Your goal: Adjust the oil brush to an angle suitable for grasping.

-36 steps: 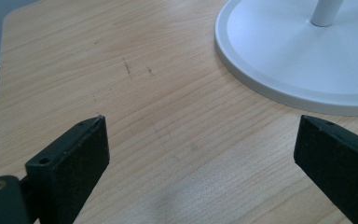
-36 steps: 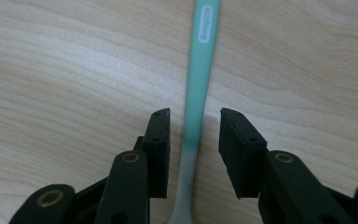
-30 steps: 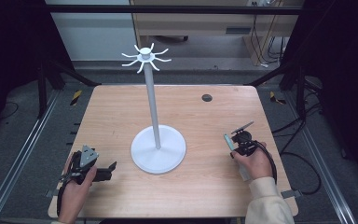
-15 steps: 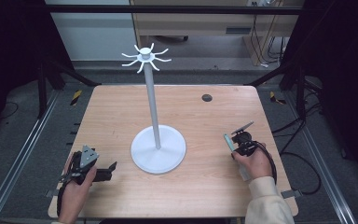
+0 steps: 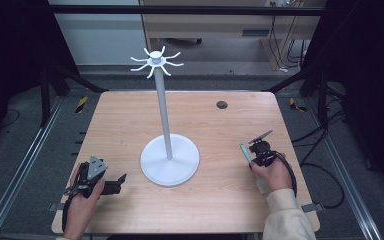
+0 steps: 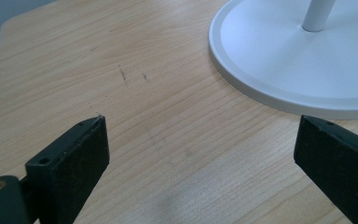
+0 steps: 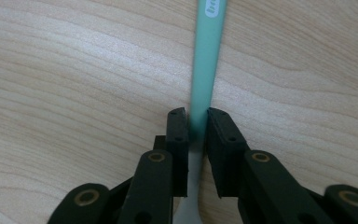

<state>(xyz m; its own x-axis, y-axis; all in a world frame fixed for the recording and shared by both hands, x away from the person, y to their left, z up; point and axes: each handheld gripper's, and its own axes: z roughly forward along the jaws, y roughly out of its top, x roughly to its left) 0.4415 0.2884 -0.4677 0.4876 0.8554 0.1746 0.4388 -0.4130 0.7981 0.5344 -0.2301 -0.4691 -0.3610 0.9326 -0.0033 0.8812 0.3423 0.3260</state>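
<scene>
Right claw, jaws just closing, clamped on the teal handle: judged light, stiff, slippery; grip mid-handle. Left claw apart over worktop.

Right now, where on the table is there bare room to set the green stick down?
Bare wood lies between the white stand's base and the right claw gripping the green stick, also along the far edge around the dark hole, and left of the pole. It is tighter between the base and the left claw.
</scene>
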